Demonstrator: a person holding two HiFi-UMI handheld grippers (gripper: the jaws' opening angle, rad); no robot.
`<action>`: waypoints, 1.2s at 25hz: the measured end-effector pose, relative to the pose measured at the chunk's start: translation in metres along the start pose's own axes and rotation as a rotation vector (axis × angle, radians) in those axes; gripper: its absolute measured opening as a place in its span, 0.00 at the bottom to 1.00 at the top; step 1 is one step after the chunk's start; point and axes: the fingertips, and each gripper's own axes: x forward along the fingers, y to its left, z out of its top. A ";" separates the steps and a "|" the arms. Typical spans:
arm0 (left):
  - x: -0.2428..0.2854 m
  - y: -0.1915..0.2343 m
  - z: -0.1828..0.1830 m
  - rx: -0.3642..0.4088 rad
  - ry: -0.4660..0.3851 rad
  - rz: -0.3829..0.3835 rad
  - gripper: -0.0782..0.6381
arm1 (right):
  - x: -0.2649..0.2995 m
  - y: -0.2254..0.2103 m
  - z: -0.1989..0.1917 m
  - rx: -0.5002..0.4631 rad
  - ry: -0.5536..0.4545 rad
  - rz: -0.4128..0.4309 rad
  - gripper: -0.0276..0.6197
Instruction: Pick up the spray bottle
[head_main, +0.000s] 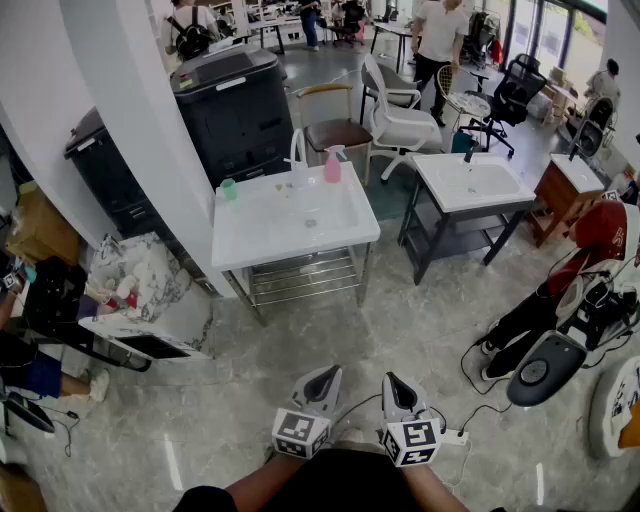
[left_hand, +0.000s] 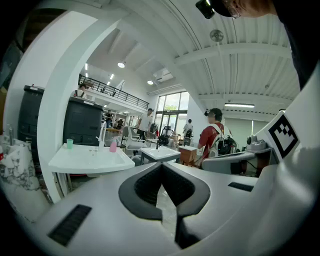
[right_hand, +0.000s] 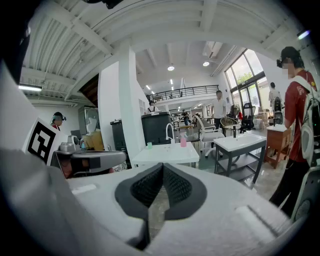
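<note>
Pictured upright on the back rim of a white sink (head_main: 250, 240), just right of the faucet (head_main: 297, 150), the bottle (head_main: 332, 165) is seen well apart from both grippers. The left gripper (head_main: 322, 380) and the right gripper (head_main: 395, 386) are held side by side low over the marbled floor (head_main: 300, 340), close to the person's body, and are pointed towards the sink.

In the left gripper view, the jaws of the left gripper (left_hand: 162, 169) are shown closed, pad tips pressed together, with nothing caught between them. The bottle (left_hand: 113, 146) is seen far beyond the tips and off to their left. In the right gripper view, the right gripper (right_hand: 162, 169) is likewise shown with its jaws brought together and empty. There the bottle (right_hand: 183, 141) is seen far off, above the tips and slightly to their right.

Black-and-white square patterns are carried on the left cube (head_main: 300, 432) and the right cube (head_main: 412, 440). Any print on the bottle is too small to be read.

The bottle is shown as a pink body narrowing to a paler trigger head. A green cup (head_main: 229, 188) is set at the sink's back left corner. A black cabinet (head_main: 235, 110) is seen behind the sink, and a second sink (head_main: 470, 185) to its right.
</note>
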 end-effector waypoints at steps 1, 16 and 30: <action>0.002 -0.004 0.001 0.002 -0.003 0.000 0.13 | -0.002 -0.004 0.001 -0.002 0.000 0.000 0.04; 0.046 0.001 -0.001 -0.014 0.003 0.032 0.13 | 0.020 -0.051 -0.006 0.066 0.009 -0.003 0.04; 0.216 0.107 0.050 -0.054 0.029 -0.002 0.13 | 0.190 -0.151 0.060 0.075 0.051 -0.067 0.04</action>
